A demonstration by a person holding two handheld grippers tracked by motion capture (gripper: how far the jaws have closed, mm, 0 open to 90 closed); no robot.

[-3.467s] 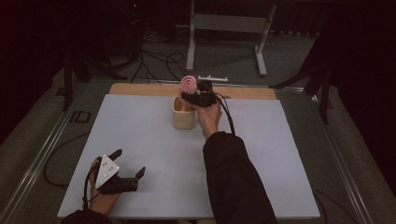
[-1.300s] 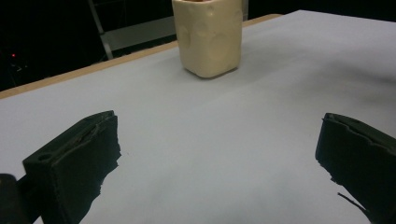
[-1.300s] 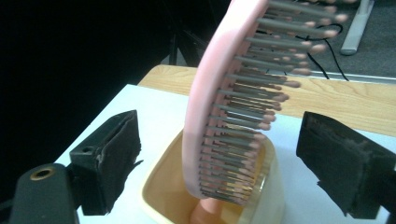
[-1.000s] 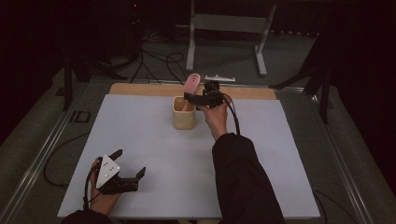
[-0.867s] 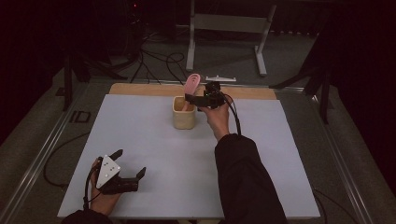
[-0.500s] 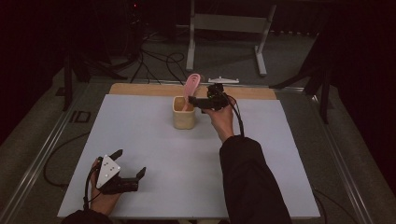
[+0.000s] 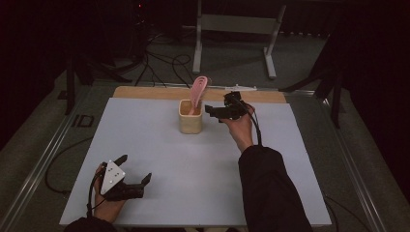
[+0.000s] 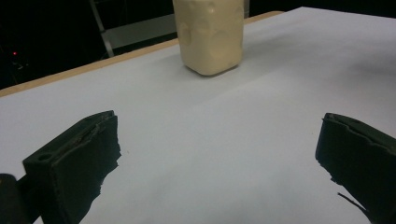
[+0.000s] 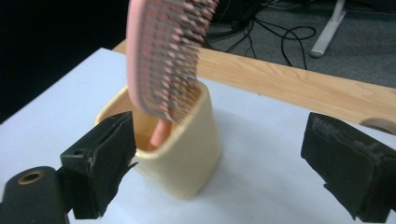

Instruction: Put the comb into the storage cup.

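Observation:
A pink hairbrush [image 7: 198, 90] [image 9: 166, 56] stands handle-down in a cream cup [image 7: 190, 116] [image 9: 180, 149] at the back middle of the white table sheet [image 7: 193, 164]; its bristled head leans out over the rim. My right gripper [image 7: 216, 112] [image 9: 219, 163] hovers just right of the cup, open, with nothing between its jaws. My left gripper [image 7: 131, 170] [image 8: 217, 158] rests near the front left edge, open and empty, pointed toward the cup [image 8: 212, 35].
A wooden strip [image 7: 145, 92] [image 9: 299, 84] runs along the table's far edge. Behind it stand a metal frame [image 7: 237, 29] and loose cables [image 7: 159, 60] on the dark floor. Metal rails flank the table.
My right gripper let go of the brush, which now stands in the cup, and drew back to the right, open. The left gripper has stayed still.

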